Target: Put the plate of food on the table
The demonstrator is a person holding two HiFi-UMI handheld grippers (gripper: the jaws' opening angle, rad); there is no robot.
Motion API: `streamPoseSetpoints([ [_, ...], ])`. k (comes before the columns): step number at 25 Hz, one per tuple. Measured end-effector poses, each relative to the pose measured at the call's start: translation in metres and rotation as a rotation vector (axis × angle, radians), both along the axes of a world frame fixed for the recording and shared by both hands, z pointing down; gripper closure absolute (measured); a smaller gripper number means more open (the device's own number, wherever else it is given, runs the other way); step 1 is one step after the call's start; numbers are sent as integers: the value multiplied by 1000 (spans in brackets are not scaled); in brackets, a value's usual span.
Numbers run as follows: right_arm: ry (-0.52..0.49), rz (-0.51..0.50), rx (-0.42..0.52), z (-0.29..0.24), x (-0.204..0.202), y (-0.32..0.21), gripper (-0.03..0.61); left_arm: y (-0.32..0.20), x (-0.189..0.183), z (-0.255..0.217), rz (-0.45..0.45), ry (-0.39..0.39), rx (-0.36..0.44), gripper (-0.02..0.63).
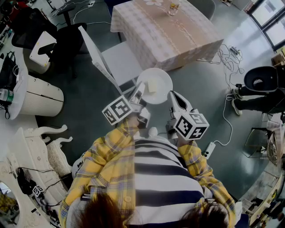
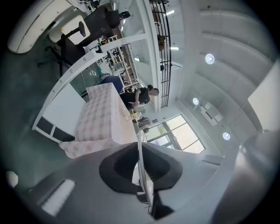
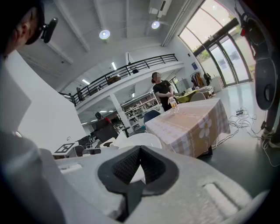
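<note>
A white plate point(image 1: 156, 75) with a pale slab of food point(image 1: 152, 85) is held level in front of the person, above the floor and short of the table point(image 1: 164, 31) with its checked cloth. My left gripper point(image 1: 136, 95) is shut on the plate's near left rim. My right gripper point(image 1: 172, 99) is shut on its near right rim. In the left gripper view the plate point(image 2: 141, 151) shows edge-on as a thin white line pinched between the dark pads point(image 2: 120, 168). In the right gripper view the plate point(image 3: 141, 141) spreads out beyond the closed pads point(image 3: 155, 168).
A drink glass point(image 1: 173, 8) stands at the table's far side. A white chair point(image 1: 116, 60) sits at the table's near left corner, close to the plate. Black office chairs point(image 1: 67, 40), white furniture point(image 1: 35, 95) and floor cables point(image 1: 229, 58) lie around. A person point(image 3: 162, 91) stands behind the table.
</note>
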State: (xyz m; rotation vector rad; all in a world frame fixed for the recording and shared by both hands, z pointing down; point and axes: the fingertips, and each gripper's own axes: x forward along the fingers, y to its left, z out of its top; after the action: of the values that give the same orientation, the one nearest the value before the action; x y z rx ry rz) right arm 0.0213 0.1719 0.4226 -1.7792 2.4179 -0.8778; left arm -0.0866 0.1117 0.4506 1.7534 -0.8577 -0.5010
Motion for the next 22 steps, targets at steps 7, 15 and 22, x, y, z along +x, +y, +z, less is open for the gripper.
streamPoseSetpoints([
  [7, 2, -12, -8, 1, 1, -2, 583, -2, 2, 1, -7, -3, -2, 604],
  [15, -9, -28, -23, 7, 1, -1, 583, 1, 3, 10, -16, -6, -25, 604],
  [22, -37, -46, -35, 11, 1, -4, 583, 3, 3, 21, -44, 6, -58, 604],
])
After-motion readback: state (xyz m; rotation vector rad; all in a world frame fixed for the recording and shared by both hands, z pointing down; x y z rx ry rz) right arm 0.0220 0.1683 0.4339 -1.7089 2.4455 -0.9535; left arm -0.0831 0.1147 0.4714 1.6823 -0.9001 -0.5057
